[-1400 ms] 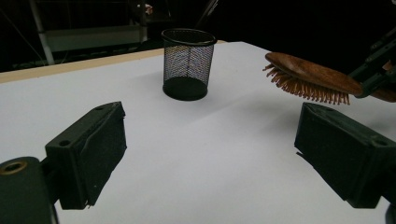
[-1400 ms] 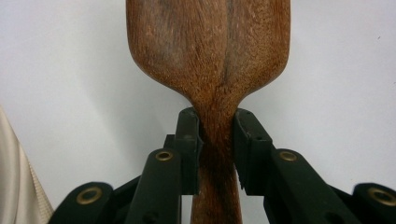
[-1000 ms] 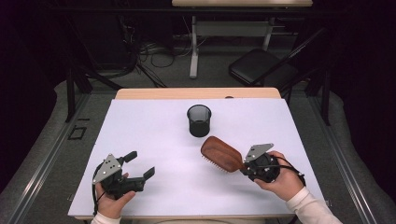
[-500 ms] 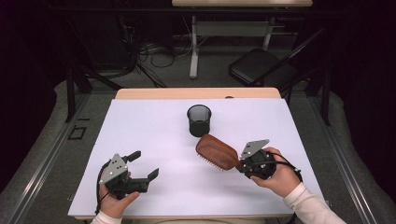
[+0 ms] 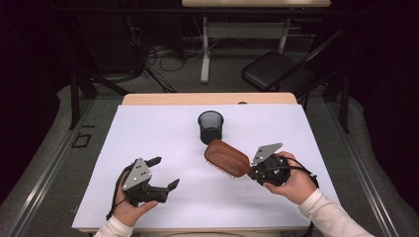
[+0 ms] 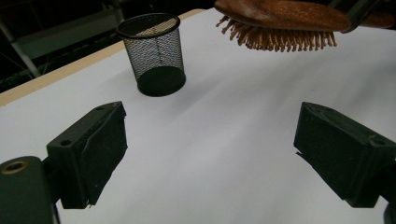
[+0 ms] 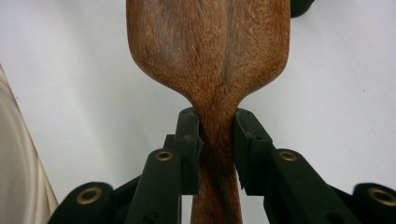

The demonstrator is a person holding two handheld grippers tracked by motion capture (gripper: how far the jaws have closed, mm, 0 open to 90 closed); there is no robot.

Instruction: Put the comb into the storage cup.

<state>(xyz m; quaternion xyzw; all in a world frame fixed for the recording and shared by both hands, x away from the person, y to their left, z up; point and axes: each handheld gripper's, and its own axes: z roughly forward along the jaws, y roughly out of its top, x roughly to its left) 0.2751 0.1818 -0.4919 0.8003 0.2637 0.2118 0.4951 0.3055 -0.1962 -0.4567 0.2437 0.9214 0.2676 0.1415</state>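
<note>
The right gripper (image 5: 253, 171) squeezes the handle of the wooden hairbrush (image 5: 228, 157), which seems lifted off the white table (image 5: 148, 128), just in front of the black mesh cup (image 5: 210, 126). The left gripper (image 5: 164, 173), near the front edge, has its fingers wide apart with nothing between them.

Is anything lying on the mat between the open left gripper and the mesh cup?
No. In the left gripper view, bare white mat runs from the left gripper to the mesh cup.
</note>
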